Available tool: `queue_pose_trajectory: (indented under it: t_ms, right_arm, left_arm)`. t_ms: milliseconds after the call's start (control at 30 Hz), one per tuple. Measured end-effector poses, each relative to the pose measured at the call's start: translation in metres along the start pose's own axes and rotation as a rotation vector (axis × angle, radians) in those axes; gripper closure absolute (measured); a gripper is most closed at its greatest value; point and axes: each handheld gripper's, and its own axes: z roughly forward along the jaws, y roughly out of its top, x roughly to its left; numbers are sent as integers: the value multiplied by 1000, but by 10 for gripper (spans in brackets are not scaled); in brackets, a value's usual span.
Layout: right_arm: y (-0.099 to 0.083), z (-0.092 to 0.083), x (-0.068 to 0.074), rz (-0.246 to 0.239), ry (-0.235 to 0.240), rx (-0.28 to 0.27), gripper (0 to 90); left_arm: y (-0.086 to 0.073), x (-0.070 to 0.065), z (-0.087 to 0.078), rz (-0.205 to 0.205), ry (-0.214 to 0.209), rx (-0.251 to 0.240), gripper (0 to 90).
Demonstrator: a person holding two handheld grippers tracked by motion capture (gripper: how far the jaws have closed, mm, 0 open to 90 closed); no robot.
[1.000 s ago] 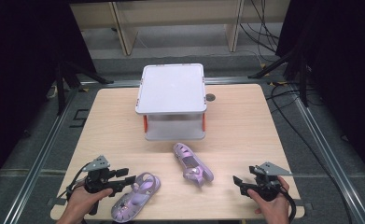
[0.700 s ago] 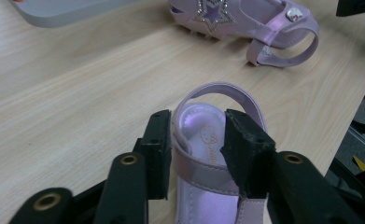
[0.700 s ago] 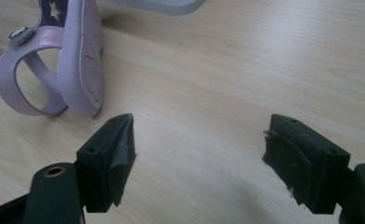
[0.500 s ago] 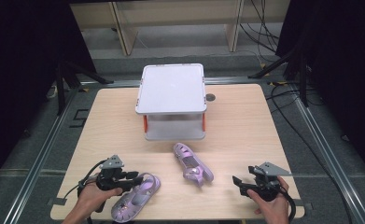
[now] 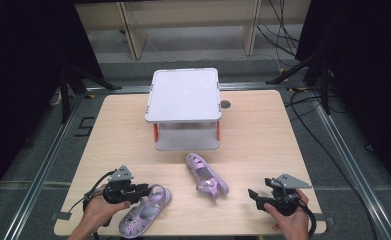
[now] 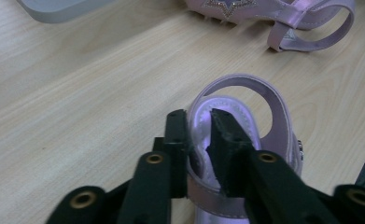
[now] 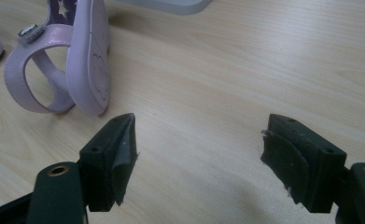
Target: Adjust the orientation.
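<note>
We see the left gripper (image 6: 199, 135) clamped on the heel rim of the near sandal (image 5: 144, 210), in front of the box (image 5: 185, 107) and to its left. The second sandal (image 5: 206, 175) lies just before the box. We see the right gripper (image 7: 199, 158) spread wide over bare table (image 5: 263, 135), right of that sandal.

No readable text, labels, brands or numbers on any surface in these views.
</note>
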Motion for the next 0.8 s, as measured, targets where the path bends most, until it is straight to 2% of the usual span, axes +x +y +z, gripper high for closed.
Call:
queue_pose_trajectory:
  t_ms: [33, 67, 100, 233, 467, 500, 567, 600, 667, 700, 800]
  right_arm:
    - [0, 0, 0, 7, 2, 4, 260]
    - [0, 0, 0, 7, 2, 4, 260]
    - [0, 0, 0, 8, 3, 4, 260]
    - [0, -1, 0, 10, 0, -2, 262]
    - [1, 0, 0, 15, 0, -8, 263]
    - [1, 0, 0, 14, -1, -8, 263]
    - [1, -1, 0, 6, -6, -13, 263]
    - [1, 0, 0, 17, -3, -11, 263]
    - [0, 1, -1, 11, 8, -24, 263]
    - [0, 2, -1, 12, 6, -24, 263]
    - [0, 1, -2, 12, 5, -21, 264]
  left_arm:
    - [0, 1, 1, 3, 27, -4, 836]
    - [0, 2, 1, 15, 27, -5, 858]
    - [0, 3, 1, 16, 8, -5, 864]
    - [3, 9, 1, 23, -12, 7, 876]
    - [13, 18, 2, 30, -14, -4, 884]
    - [16, 20, 3, 27, -8, -16, 885]
    - [22, 26, 5, 36, 14, -7, 885]
    - [24, 28, 7, 36, 17, -6, 885]
    - [29, 31, 11, 39, 5, -3, 885]
    - [32, 32, 14, 47, 16, 2, 885]
    - [35, 25, 21, 79, 10, 3, 884]
